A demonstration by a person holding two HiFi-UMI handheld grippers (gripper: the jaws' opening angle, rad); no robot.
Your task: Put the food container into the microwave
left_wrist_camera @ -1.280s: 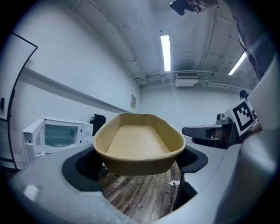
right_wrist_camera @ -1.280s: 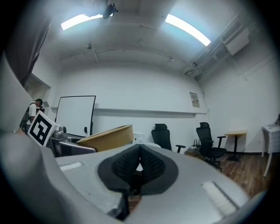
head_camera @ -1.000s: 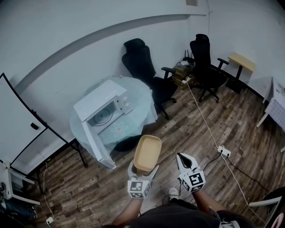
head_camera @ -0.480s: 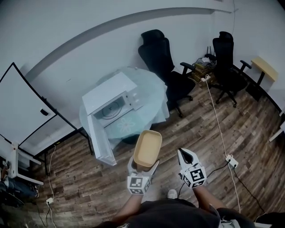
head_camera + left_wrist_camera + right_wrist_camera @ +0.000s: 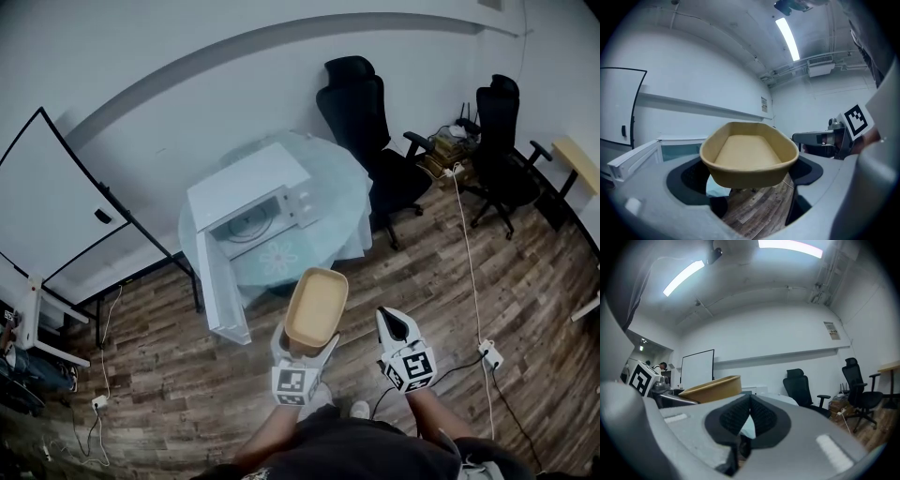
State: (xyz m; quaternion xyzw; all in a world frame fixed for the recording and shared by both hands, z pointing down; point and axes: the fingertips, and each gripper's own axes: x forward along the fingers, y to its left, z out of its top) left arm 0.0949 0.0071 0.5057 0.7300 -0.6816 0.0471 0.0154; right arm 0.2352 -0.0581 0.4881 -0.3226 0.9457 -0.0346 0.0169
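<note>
While left gripper (image 5: 305,349) fingers clamp the food container (image 5: 316,306) and right gripper (image 5: 390,324) fingers are pressed together, the open microwave (image 5: 248,197) stands well ahead, unloaded.

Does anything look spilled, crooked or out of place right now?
Nothing stands out. The food container is upright and empty, held by the left gripper, and the microwave stands with its door open.

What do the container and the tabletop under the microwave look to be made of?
Container: probably moulded paper pulp or fibreboard. It is matte tan with a thin rolled rim and no gloss. Tabletop: seemingly frosted or tinted glass, pale blue-green, smooth and translucent-looking. Tinted plastic can't be ruled out.
</note>
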